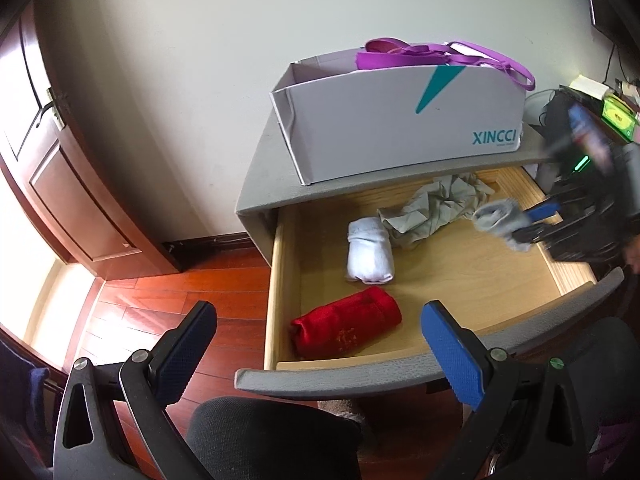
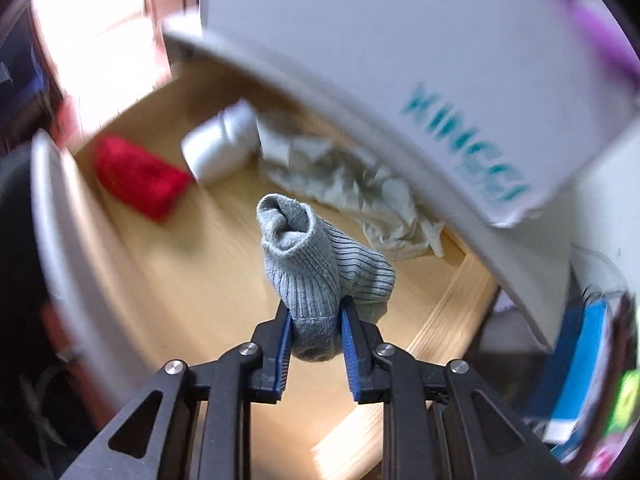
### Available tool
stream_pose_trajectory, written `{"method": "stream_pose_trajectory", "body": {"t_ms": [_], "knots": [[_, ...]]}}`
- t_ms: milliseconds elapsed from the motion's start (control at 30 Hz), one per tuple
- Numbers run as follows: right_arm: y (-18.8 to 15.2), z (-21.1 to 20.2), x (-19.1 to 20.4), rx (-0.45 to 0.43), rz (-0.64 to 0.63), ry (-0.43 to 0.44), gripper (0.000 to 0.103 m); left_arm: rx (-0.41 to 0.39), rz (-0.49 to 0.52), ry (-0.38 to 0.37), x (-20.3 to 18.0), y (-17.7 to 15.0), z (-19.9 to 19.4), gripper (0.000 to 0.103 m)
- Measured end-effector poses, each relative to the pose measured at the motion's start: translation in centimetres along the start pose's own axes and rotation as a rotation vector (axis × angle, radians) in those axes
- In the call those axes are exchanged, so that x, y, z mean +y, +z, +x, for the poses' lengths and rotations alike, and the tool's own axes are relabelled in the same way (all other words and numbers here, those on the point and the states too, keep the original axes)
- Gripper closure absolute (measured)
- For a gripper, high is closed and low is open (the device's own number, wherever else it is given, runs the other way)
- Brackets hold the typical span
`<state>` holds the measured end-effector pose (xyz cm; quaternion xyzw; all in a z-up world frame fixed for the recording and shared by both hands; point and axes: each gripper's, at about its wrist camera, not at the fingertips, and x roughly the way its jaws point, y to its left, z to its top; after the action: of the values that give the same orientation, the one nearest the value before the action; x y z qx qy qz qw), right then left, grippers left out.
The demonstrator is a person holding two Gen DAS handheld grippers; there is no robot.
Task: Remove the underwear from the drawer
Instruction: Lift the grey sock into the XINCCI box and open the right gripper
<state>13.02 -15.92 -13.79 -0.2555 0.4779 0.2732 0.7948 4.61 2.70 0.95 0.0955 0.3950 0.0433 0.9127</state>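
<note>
Underwear for this job looks to be the grey ribbed roll I have pinched between the blue pads of my right gripper, jaws narrowed tight on its lower end, so it hangs above the wooden floor of the open drawer. My left gripper hovers over the drawer's front edge with its jaws spread wide and nothing between them. Inside the drawer I see a red roll near the front left corner, a white roll behind it, and a crumpled pale cloth toward the back. A white cardboard box sits on the cabinet top above, purple straps draped over its rim.
</note>
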Motion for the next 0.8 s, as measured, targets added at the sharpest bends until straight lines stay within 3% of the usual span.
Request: {"method": "stream_pose_trajectory", "body": {"t_ms": [267,400,567,800], "knots": [[1.9,-14.0,0.9,-0.234,0.166,0.148,0.081,-0.03,-0.015,-0.009,0.9,-0.1,-0.5,0.001],[5.6,-18.5,-1.0,-0.331,0.214,0.171,0.081,-0.037,-0.033,-0.018,1.5,0.0,-0.7,0.001],[10.6,-18.1,-4.0,-0.33,0.271,0.143,0.081,-0.033,-0.046,-0.025,2.2,-0.2,-0.6,0.001],[16.0,-10.6,-6.6,-0.176,0.28,0.071,0.081,-0.037,-0.065,-0.037,2.8,-0.1,-0.5,0.001]]}}
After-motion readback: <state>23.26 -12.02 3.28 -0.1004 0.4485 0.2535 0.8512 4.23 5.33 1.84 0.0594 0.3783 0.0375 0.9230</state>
